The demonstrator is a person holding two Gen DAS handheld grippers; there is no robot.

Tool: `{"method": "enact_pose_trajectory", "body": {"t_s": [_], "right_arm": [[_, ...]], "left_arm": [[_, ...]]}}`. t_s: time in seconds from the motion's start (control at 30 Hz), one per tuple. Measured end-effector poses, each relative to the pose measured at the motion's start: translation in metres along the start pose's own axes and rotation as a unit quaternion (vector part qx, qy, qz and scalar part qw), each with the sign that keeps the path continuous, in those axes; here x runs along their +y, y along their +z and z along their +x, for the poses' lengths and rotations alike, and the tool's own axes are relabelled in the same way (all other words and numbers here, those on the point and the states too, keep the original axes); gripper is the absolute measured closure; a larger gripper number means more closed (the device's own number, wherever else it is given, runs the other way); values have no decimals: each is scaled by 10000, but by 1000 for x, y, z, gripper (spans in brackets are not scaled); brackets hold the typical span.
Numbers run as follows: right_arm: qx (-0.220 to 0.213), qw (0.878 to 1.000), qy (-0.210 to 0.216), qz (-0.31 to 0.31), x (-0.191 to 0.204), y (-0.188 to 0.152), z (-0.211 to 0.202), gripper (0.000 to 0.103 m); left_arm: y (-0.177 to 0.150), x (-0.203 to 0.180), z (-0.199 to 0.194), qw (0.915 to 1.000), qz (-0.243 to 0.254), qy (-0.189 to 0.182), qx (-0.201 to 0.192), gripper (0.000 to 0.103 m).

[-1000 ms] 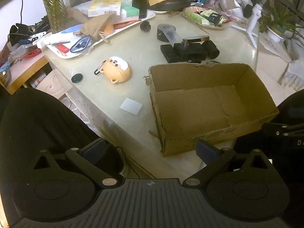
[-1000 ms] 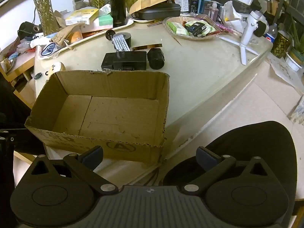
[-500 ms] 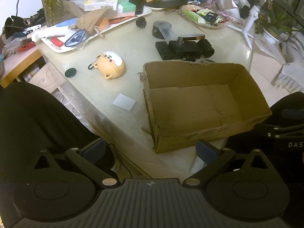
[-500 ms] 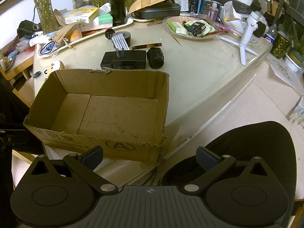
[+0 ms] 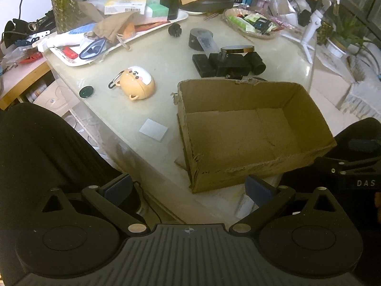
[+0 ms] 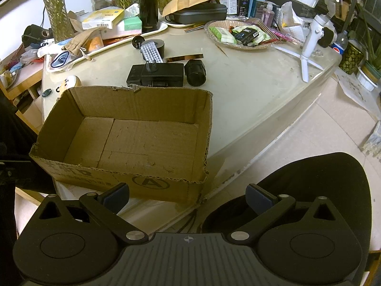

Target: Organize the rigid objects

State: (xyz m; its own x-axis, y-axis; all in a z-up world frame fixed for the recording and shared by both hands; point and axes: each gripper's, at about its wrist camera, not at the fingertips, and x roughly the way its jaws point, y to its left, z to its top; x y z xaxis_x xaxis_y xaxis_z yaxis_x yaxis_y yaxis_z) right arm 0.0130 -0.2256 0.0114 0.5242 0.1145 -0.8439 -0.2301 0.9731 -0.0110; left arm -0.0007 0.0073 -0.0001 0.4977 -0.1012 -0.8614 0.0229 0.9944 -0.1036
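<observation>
From the left wrist view, a flat white tray (image 5: pixel 71 59) with a raised rim sits at the far left of the pale, glossy table (image 5: pixel 166 54), heaped with crumpled brown paper and small clutter. Right of it lies a small dark round cap (image 5: pixel 86 91), then a smooth, rounded tan case (image 5: pixel 137 85) shaped like a cartoon animal, with a clip at its left end. Nearer the table edge lies a thin white square card (image 5: pixel 153 129). Further right stands the open cardboard box (image 5: pixel 250 128), rectangular, its rough corrugated rim torn and ragged, its floor bare. Just behind its far wall lie a matte black blocky device (image 5: pixel 221 64) and a short black cylinder (image 5: pixel 257 62). The left gripper (image 5: pixel 188 187) hangs released, its blue-padded fingers spread wide, off the table's near edge.

From the right wrist view, the same box (image 6: pixel 133 131) bears a circled letter A printed on its near wall. A white tripod stand (image 6: pixel 309 45) rises at the far right. The right gripper (image 6: pixel 188 196) is likewise spread, grasping nothing
</observation>
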Motion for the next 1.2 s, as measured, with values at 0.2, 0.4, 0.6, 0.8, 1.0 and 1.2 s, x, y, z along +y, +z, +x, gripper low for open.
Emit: {"method": "enact_pose_trajectory", "body": {"t_s": [0.2,0.4,0.6,0.8,1.0,1.2], "right_arm": [[-9,10000,70,13,0,1,-3,0],[-22,9996,252,117,-4,6,-4,0],[147,9983,553,137,-1,11,2,0],[178,9952,952,169,-1,26,2,0],[-1,9941,1033,318,-9,49,0,0],[-101,9945,839,621,-25,70,9,0]], "left_arm": [[0,-1,0,10000,12,-7,-13,0],[3,2,-3,9997,-59,-185,-130,0],[8,1,-4,9996,-28,-219,-201,0],[19,5,-7,9989,-17,-302,-365,0],[30,8,-11,9983,-13,-239,-531,0],[39,14,-14,9976,30,-199,-667,0]]}}
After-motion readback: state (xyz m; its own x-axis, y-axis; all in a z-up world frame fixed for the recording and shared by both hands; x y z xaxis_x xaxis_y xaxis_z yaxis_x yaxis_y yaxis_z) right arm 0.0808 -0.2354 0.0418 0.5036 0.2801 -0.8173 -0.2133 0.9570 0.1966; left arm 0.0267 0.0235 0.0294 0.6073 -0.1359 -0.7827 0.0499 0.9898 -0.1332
